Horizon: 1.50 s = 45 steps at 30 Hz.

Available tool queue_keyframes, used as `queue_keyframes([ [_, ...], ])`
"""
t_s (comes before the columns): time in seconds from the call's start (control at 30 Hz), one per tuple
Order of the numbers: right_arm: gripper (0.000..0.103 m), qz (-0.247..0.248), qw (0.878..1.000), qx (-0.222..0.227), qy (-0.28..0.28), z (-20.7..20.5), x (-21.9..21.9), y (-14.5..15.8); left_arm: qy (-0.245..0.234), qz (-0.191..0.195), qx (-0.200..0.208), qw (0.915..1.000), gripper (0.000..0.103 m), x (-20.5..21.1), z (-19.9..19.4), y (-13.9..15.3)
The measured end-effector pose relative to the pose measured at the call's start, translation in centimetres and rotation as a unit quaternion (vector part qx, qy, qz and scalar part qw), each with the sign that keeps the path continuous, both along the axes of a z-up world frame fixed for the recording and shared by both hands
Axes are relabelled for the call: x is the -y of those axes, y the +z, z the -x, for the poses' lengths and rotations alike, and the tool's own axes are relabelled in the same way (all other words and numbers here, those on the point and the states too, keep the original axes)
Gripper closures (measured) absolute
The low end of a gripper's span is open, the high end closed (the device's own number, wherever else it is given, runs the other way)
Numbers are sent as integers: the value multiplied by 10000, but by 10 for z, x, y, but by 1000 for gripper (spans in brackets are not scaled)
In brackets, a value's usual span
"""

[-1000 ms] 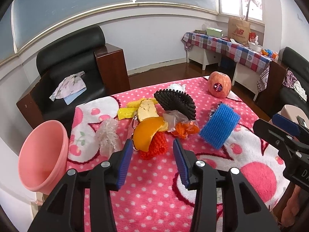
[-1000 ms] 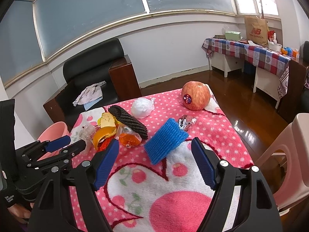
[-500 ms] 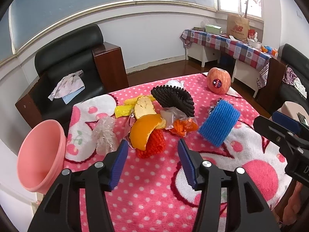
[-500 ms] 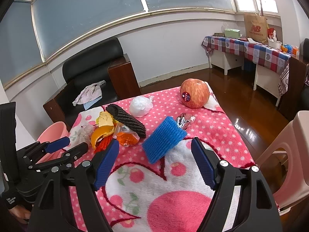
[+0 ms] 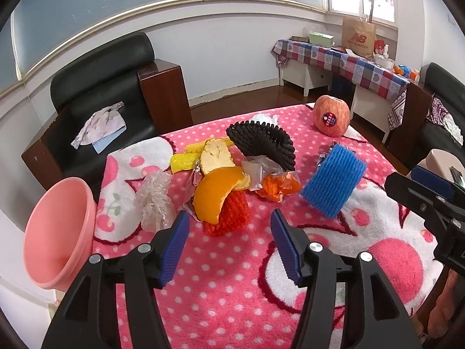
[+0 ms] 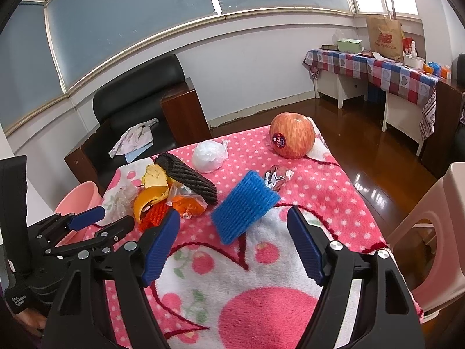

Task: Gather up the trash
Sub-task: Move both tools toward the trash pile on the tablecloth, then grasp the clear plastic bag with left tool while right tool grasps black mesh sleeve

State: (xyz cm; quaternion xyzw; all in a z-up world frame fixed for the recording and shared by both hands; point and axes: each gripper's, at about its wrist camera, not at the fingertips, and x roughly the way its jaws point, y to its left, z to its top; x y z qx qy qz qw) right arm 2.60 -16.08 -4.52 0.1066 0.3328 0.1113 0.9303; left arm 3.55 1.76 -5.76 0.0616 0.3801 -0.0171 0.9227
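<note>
Right wrist: apple [image 6: 292, 135] beyond blue foam sleeve [image 6: 244, 207].

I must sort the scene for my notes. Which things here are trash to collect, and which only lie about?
Trash job: orange peel, red foam net, black foam net, blue foam net, pink bin.

Lying about: apple, armchair.

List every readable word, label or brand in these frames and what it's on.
"new balance", with the NB logo: brown paper bag on the far checkered table.
Apple sticker: print too small to read.
Left gripper body label, lower left of the right view: too blurred to read.
</note>
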Motion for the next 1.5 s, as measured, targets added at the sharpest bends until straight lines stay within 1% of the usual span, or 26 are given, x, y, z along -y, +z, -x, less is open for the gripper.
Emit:
queue_keyframes([
  [0.5, 28, -57, 9999, -134, -12, -5, 3, -9, -48, 44, -119, 9999, 38, -6, -3, -10],
  [0.77, 29, -121, 9996, -260, -20, -9, 8, -17, -47, 76, -155, 9998, 37, -30, 3, -16],
  [0.87, 33, -155, 9994, -320, -5, -12, 9, -21, 11, 124, -167, 9998, 37, -42, 5, -16],
  [1.03, 33, -230, 9990, -382, 32, -18, 11, -27, 259, 177, -115, 9994, 37, -67, 1, -12],
  [1.17, 33, -293, 9987, -421, 64, -25, 11, -30, 558, 306, -130, 9979, 37, -90, -13, -6],
  [1.3, 33, -387, 9981, -478, 85, -34, 12, -35, 902, 429, -217, 9948, 37, -106, -32, -8],
  [1.4, 33, -434, 9979, -471, 132, -39, 9, -36, 947, 579, -336, 9932, 38, -108, -46, -14],
  [1.47, 33, -428, 9979, -446, 183, -41, 7, -36, 885, 550, -372, 9939, 39, -105, -52, -18],
  [1.5, 33, -420, 9980, -434, 208, -42, 6, -36, 872, 490, -384, 9942, 41, -102, -54, -21],
])
